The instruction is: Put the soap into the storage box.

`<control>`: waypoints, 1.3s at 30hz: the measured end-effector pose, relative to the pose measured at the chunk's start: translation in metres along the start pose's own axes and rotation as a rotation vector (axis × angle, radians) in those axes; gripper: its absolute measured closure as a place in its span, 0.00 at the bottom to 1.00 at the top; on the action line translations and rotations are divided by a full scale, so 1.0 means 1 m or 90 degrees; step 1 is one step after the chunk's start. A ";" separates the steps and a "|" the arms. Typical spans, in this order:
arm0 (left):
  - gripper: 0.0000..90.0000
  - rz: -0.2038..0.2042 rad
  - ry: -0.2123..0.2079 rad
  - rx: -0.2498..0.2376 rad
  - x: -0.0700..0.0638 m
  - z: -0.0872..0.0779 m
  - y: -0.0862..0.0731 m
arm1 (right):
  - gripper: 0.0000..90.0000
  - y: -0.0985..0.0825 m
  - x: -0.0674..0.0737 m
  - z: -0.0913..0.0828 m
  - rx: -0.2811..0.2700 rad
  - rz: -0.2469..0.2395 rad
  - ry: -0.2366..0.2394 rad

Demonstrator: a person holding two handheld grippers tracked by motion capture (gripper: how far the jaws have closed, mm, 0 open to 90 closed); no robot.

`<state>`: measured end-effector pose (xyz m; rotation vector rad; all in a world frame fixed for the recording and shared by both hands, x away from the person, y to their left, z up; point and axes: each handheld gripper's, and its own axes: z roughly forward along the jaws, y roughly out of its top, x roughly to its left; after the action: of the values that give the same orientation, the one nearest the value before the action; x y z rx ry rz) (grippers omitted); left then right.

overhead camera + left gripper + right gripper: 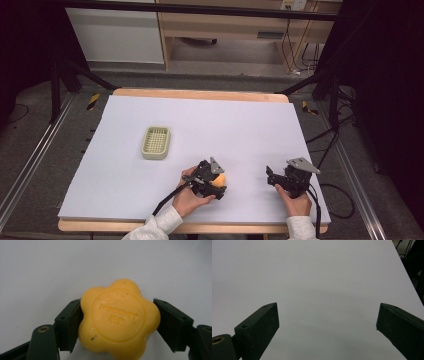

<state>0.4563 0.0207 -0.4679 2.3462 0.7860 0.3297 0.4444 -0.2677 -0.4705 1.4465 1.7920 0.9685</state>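
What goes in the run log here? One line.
left gripper: shut on yellow soap | right gripper: open, nothing held | soap dish: empty, apart

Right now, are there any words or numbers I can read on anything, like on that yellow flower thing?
Soap, held in the left gripper: raised letters in a ring on its top face, first line roughly "MOOIRET", too soft to be sure.
Soap, second line: two small characters, too blurred to read.
Basket: no writing to see.
Far shelf: a small label, too small to read.
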 end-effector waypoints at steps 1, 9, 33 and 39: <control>0.29 -0.001 0.000 -0.001 0.000 0.000 0.000 | 0.06 0.000 0.000 0.000 0.000 0.000 -0.001; 0.29 0.004 -0.005 -0.008 0.000 -0.008 0.001 | 0.06 0.000 0.000 0.000 0.000 0.001 0.000; 0.29 -0.007 0.010 -0.028 0.013 -0.033 0.005 | 0.05 0.001 0.000 -0.001 -0.003 0.000 -0.001; 0.30 -0.011 0.017 -0.034 0.017 -0.040 0.006 | 0.05 0.001 0.000 -0.001 -0.004 0.000 -0.001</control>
<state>0.4562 0.0471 -0.4325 2.2879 0.7997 0.3706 0.4439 -0.2677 -0.4693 1.4434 1.7853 0.9724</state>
